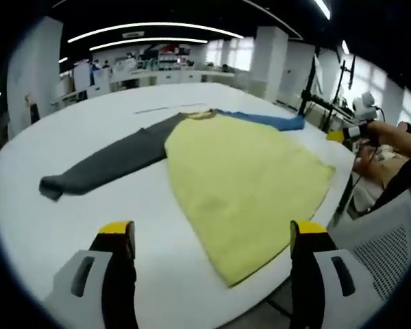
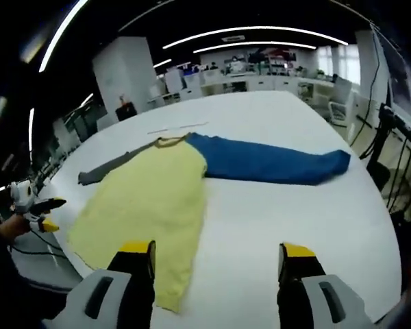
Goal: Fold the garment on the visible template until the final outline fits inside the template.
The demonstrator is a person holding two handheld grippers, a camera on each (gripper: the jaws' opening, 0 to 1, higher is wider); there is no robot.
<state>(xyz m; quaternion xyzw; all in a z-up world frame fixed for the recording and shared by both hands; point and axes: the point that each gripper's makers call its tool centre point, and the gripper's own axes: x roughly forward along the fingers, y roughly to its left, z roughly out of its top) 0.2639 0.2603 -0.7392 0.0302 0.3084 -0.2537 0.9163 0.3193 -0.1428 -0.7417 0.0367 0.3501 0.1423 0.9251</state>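
Observation:
A garment lies flat on the white table [image 1: 89,130]. Its yellow body [image 1: 243,168] spreads toward me, a grey sleeve [image 1: 109,164] stretches left and a blue sleeve [image 1: 267,120] points right. In the right gripper view the yellow body [image 2: 147,199] is at left, the blue sleeve [image 2: 274,163] runs right and the grey sleeve [image 2: 109,168] shows behind. My left gripper [image 1: 212,233] is open above the hem, holding nothing. My right gripper [image 2: 218,250] is open over bare table beside the hem; it also appears at the table's far edge [image 1: 353,132]. The left gripper [image 2: 38,212] shows at left.
A thin pale line [image 2: 178,127] is marked on the table beyond the collar. A white mesh chair [image 1: 390,253] stands off the near right edge. Black stands and cables [image 2: 390,137] sit beyond the table's right side. Desks fill the far room.

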